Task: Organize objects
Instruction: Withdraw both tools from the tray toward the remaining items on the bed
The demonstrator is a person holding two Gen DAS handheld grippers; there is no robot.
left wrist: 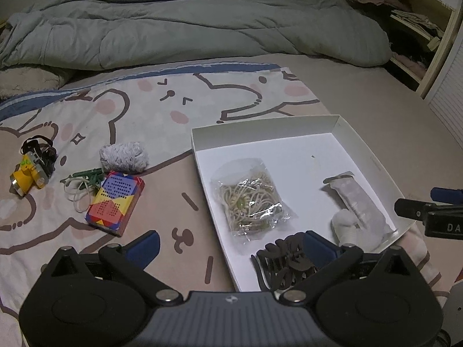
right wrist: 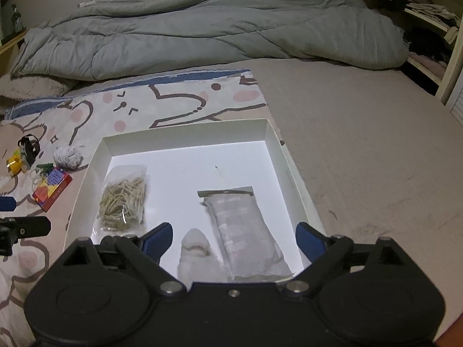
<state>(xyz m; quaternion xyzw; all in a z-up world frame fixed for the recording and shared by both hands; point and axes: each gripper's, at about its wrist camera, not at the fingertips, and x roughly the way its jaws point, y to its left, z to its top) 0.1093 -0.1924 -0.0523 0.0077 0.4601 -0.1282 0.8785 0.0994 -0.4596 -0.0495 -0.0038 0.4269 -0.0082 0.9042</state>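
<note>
A white shallow box (left wrist: 260, 125) lies on the cartoon blanket. It holds a bag of rubber bands (left wrist: 251, 199), a grey packet (left wrist: 358, 202), a white roll (left wrist: 344, 225) and a brown hair claw (left wrist: 286, 263). My left gripper (left wrist: 231, 245) is open over the box's near-left corner, with the claw lying free just inside its right finger. My right gripper (right wrist: 234, 240) is open above the box (right wrist: 188, 130). The white roll (right wrist: 195, 248) and the packet (right wrist: 246, 231) lie untouched between its fingers. A colourful small box (left wrist: 115, 202), a fuzzy grey ball (left wrist: 124, 156), green clips with cord (left wrist: 86, 179) and a yellow headlamp (left wrist: 27, 173) lie left of the box.
A crumpled grey duvet (left wrist: 188, 29) fills the back of the bed. Bare mattress (right wrist: 361, 144) stretches right of the box. A shelf with clothes (left wrist: 419, 29) stands at the far right. The right gripper's tip (left wrist: 428, 211) shows at the edge of the left wrist view.
</note>
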